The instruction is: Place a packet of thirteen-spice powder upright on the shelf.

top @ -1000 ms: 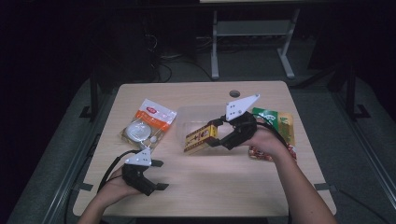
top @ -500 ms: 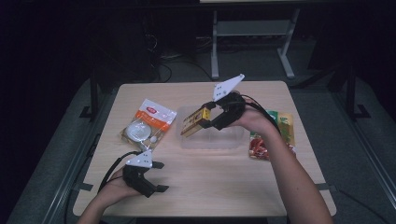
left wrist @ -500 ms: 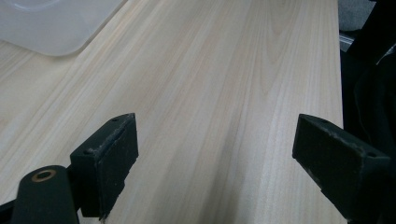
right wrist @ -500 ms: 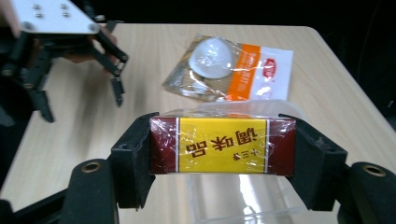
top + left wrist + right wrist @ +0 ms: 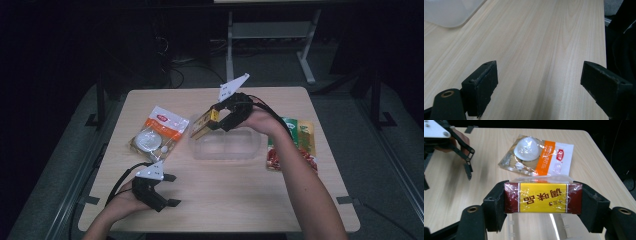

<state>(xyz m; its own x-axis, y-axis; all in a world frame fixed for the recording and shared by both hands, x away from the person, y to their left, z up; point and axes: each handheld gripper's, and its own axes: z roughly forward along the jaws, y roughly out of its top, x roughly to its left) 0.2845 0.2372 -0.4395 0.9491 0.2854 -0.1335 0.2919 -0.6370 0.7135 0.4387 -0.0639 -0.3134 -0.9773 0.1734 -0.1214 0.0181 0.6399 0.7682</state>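
We see a small rectangular box wrapped in clear film [image 5: 543, 197], its face yellow in the middle with dark red bands at both ends and dark printed characters across the yellow. It is clamped by its two short red ends between the black pads of the right tool [image 5: 543, 202], lifted clear of the tabletop [image 5: 240, 195]. From the high view the box [image 5: 202, 124] is tilted, its far end lower, and it hangs over the left end of a clear, shallow plastic tray [image 5: 227, 147] that lies near the middle of the tabletop. The film shows wrinkles and glare along the box's upper edge.
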